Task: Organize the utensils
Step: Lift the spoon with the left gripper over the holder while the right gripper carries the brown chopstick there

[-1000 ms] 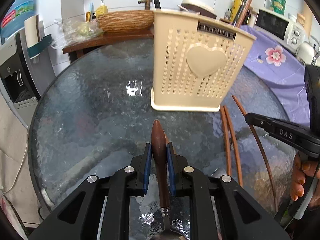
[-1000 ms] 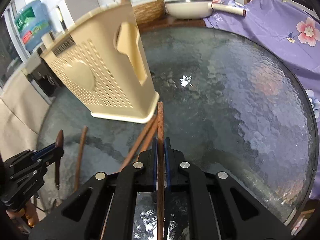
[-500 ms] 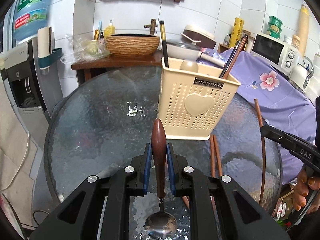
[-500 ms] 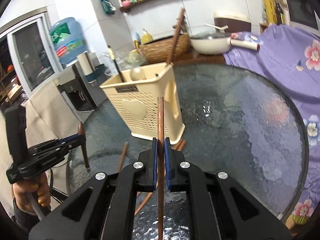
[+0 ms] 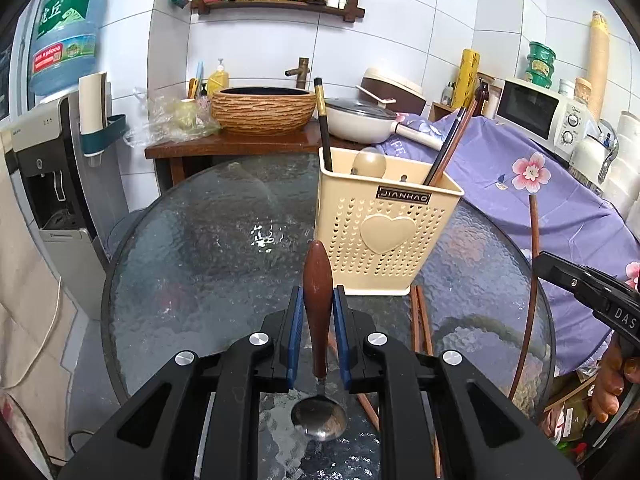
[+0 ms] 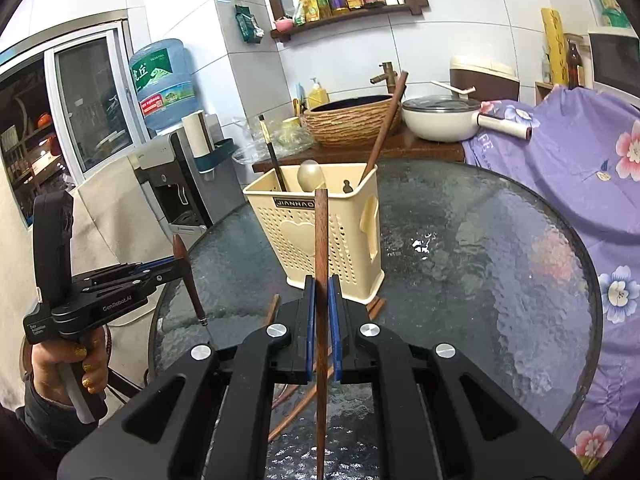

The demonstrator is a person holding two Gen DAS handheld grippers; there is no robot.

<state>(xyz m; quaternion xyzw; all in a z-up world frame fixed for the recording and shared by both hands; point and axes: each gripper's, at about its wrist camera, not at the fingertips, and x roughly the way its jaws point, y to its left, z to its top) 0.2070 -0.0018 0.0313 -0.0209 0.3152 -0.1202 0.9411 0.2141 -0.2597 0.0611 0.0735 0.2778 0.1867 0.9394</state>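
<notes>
Left wrist: left tongs [image 5: 318, 312] clamp wooden-handled spoon [image 5: 318, 300], right tongs [image 6: 321, 312] clamp slim chopstick [image 6: 321, 248].

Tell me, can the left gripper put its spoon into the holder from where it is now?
Probably yes: the left gripper holds the spoon above the table, and the holder ahead is open-topped with nothing between.

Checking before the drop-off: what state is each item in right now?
Left gripper: shut on wooden-handled metal spoon.
Right gripper: shut on brown wooden chopstick.
Cream perforated plastic utensil holder: upright, partly filled.
Loose brown chopsticks: lying on glass table.
</notes>
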